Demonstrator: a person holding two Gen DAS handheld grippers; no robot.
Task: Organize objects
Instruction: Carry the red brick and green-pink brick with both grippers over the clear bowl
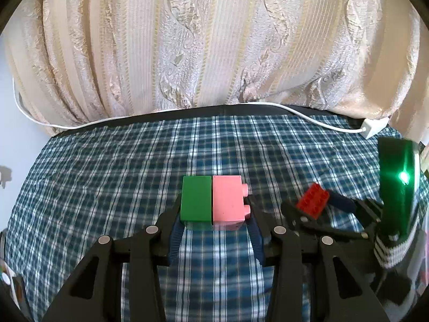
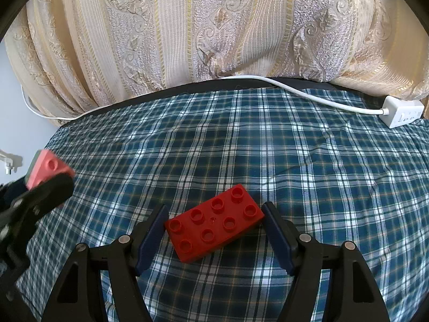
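- A green brick [image 1: 195, 199] and a pink brick [image 1: 228, 200] are joined side by side, green to the left, the pink one's studs pointing right.
- The left gripper [image 1: 214, 224] is clamped on this pair, one blue pad [image 1: 175, 241] at the green end and the other at the pink end; the pair appears raised off the checked cloth [image 1: 107, 177], around the middle of the table.
- A red brick [image 2: 214, 221] with eight studs lies flat on the cloth, turned at a slant, toward the near edge of the table.
- The right gripper [image 2: 214, 234] brackets it with jaws apart; the right pad touches or nearly touches the brick's far corner, and the left pad [image 2: 150, 238] stands just clear, so nothing is grasped.
- In the left wrist view the red brick sits just right of the held pair.
- A white cable [image 2: 308, 92] runs along the table's far edge to a white power strip [image 2: 402, 112] at the far right corner.
- A cream patterned curtain [image 2: 214, 26] hangs behind the far edge.
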